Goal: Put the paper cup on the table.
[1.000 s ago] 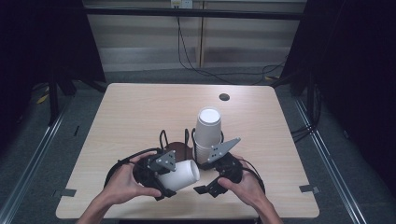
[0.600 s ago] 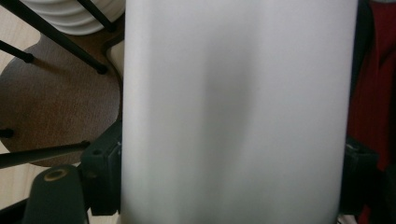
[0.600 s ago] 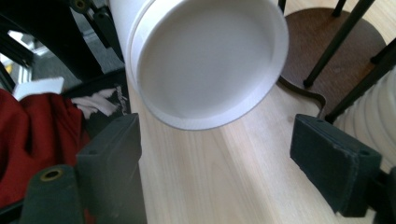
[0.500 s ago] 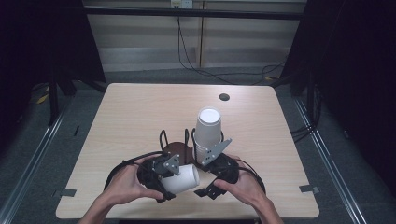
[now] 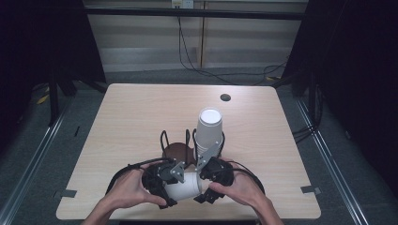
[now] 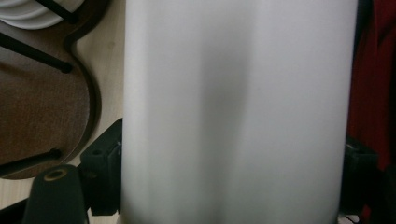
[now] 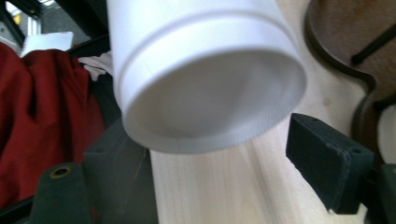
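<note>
A white paper cup (image 5: 185,186) lies on its side just above the table's front edge, between both grippers. My left gripper (image 5: 172,187) is shut on its wall; in the left gripper view the cup (image 6: 233,112) spans the gap of that gripper (image 6: 229,168) from one black jaw to the other. My right gripper (image 5: 204,185) meets the cup's end from the right. In the right gripper view the cup's recessed end (image 7: 201,70) sits between the jaws of the open gripper (image 7: 222,163), and a gap shows at the right jaw.
A stack of white cups (image 5: 209,131) stands upside down in a black wire holder on a brown base (image 5: 176,151) just behind the grippers. The wooden table (image 5: 141,117) has a small dark hole (image 5: 225,97) near its far edge. Red cloth (image 7: 42,116) is at the person's side.
Both hands and the cup have shifted slightly toward the table's front edge, and the grippers sit a little closer together. The left grip on the cup is unchanged.
</note>
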A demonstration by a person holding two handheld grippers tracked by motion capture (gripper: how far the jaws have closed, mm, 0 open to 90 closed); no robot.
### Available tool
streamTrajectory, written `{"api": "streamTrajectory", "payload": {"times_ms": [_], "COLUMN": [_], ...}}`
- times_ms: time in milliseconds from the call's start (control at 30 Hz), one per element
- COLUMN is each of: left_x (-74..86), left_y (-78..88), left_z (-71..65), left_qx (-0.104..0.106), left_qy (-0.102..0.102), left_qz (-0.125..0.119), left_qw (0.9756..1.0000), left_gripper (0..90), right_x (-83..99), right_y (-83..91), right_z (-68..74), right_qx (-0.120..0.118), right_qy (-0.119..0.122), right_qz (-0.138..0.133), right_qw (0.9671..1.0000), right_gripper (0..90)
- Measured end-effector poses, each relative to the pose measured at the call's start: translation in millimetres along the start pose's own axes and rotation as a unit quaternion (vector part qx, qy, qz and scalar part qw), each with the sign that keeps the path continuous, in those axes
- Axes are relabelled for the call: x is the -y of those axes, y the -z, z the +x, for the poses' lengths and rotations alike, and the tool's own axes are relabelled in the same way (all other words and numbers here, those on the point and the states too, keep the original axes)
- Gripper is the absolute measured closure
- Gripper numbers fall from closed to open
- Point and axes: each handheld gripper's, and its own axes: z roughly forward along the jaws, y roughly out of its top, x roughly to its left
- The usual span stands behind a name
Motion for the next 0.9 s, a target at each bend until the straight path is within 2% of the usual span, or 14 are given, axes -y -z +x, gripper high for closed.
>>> {"api": "streamTrajectory", "payload": {"times_ms": [333, 400, 433, 533, 567, 667, 767, 800, 833, 900], "left_x": [1.4, 1.0, 1.1, 0.7, 0.5, 0.1, -1.2, -1.3, -1.7, -0.6], "left_y": [-5.6, -4.5, -4.7, -5.2, -4.4, -5.1, -7.9, -9.3, -9.0, -8.7], "left_z": [-1.4, -0.3, -1.0, -1.9, -1.2, -1.1, 0.2, -1.2, 0.1, -2.2], "left_qx": [0.019, 0.024, 0.028, 0.028, 0.029, 0.03, 0.035, 0.033, 0.032, 0.034], "left_qy": [-0.005, -0.007, 0.004, 0.005, -0.002, -0.004, -0.016, -0.008, -0.015, 0.009], "left_qz": [-0.004, -0.014, -0.025, -0.03, -0.026, -0.026, -0.018, -0.021, -0.017, -0.035], "left_qw": [0.9998, 0.9996, 0.9993, 0.9991, 0.9992, 0.9992, 0.9991, 0.9992, 0.9992, 0.9988], "left_gripper": [18.8, 18.7, 18.7, 18.7, 18.7, 18.7, 18.7, 18.7, 18.7, 18.6], "right_x": [-12.0, -13.4, -13.6, -13.4, -13.1, -13.1, -13.8, -14.2, -14.3, -14.6], "right_y": [-5.2, -6.4, -6.9, -7.8, -7.6, -7.1, -7.5, -8.4, -8.9, -9.7], "right_z": [3.2, 4.6, 5.1, 5.4, 5.8, 5.6, 5.4, 5.6, 5.4, 6.6], "right_qx": [-0.022, -0.027, -0.026, -0.035, -0.035, -0.038, -0.042, -0.041, -0.044, -0.041], "right_qy": [0.019, 0.018, 0.019, 0.025, 0.024, 0.025, 0.026, 0.026, 0.027, 0.026], "right_qz": [-0.001, 0.005, 0.005, 0.001, -0.002, -0.004, -0.003, -0.003, -0.002, 0.003], "right_qw": [0.9996, 0.9995, 0.9995, 0.9991, 0.9991, 0.9989, 0.9988, 0.9988, 0.9987, 0.9988], "right_gripper": [15.8, 16.9, 16.8, 20.1, 20.2, 19.1, 18.1, 17.6, 18.1, 18.2]}}
